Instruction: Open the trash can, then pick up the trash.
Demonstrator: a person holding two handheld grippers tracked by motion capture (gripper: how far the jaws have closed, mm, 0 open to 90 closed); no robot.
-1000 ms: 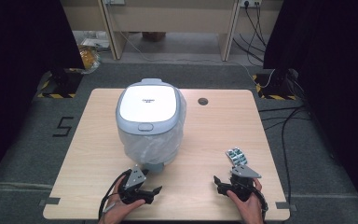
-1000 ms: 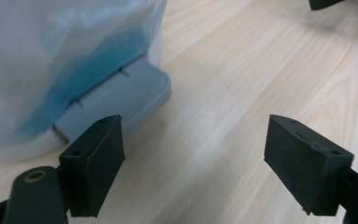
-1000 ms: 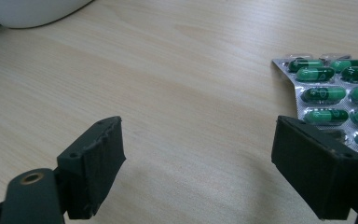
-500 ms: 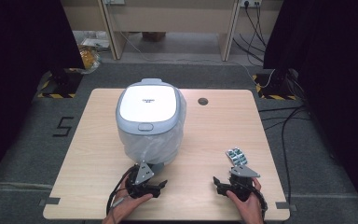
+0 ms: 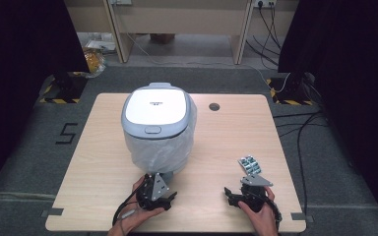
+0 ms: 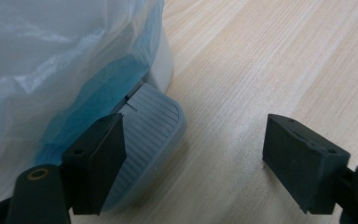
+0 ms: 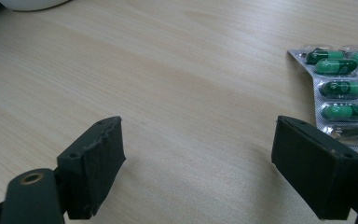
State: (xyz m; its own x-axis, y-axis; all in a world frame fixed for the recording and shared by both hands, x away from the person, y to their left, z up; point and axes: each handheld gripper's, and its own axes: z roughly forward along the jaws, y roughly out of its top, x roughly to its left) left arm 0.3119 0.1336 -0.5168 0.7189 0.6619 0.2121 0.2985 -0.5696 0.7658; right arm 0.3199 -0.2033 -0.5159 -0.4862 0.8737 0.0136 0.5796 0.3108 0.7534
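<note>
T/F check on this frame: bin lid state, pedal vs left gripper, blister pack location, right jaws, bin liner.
1. The pedal bin has its lid closed. True.
2. The left gripper is clamped on the grey pedal. False: its jaws stand open, one just in front of the pedal, none pressing it.
3. The blister pack lies between the right gripper's jaws. False: it lies on the table beyond the right gripper, off to one side.
4. The right gripper holds nothing. True.
5. A plastic bag lines the bin. True.
</note>
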